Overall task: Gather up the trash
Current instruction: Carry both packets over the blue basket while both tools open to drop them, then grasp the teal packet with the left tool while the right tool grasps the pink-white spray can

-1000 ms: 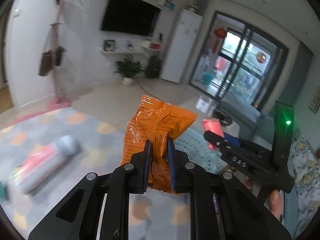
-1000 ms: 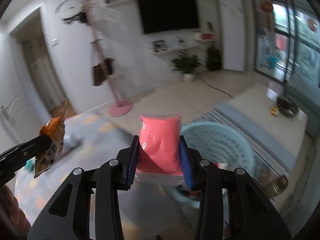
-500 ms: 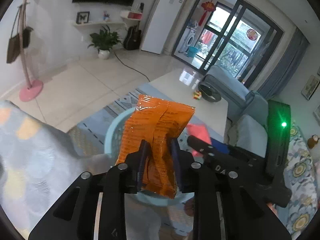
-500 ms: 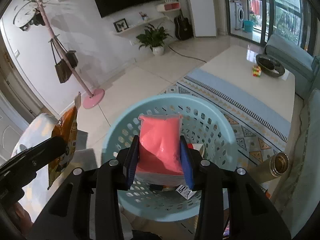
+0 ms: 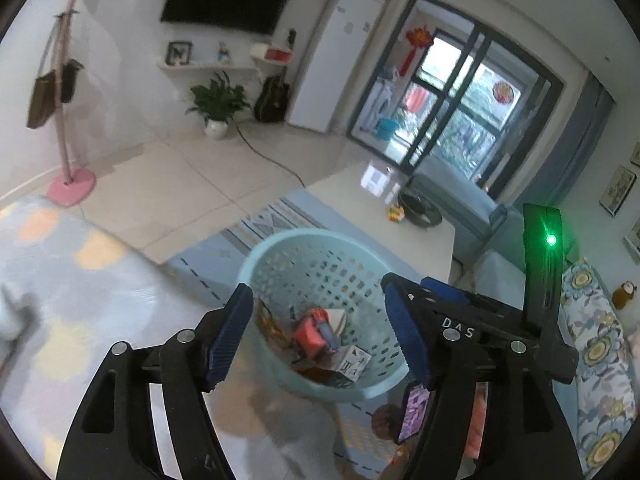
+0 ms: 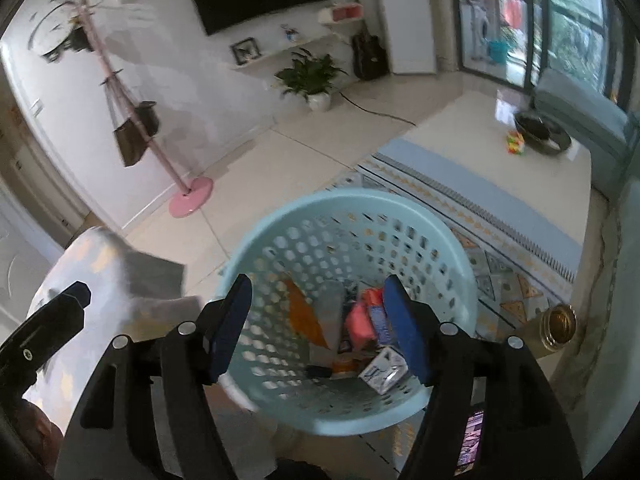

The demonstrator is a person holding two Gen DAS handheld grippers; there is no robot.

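A light blue perforated basket (image 5: 276, 252) (image 6: 280, 224) stands on the floor below both grippers. Inside lie the orange snack bag (image 6: 306, 316) (image 5: 269, 324), the pink packet (image 6: 358, 320) (image 5: 310, 332) and a small white carton (image 6: 383, 368) (image 5: 354, 362). My left gripper (image 5: 320, 336) is open and empty above the basket's near rim. My right gripper (image 6: 318, 324) is open and empty over the basket. One finger of the left gripper (image 6: 60, 312) shows at the left edge of the right wrist view.
A grey blanket with pastel dots (image 5: 80, 280) (image 6: 100, 272) lies left of the basket. A patterned rug (image 6: 500, 264) and low white table (image 6: 500, 136) sit behind it. A brass-coloured can (image 6: 558, 326) stands to the right. A pink coat stand (image 5: 68, 184) is far left.
Both grippers have opened. The orange bag has left the left gripper and the pink packet has left the right gripper; both now lie in the basket.
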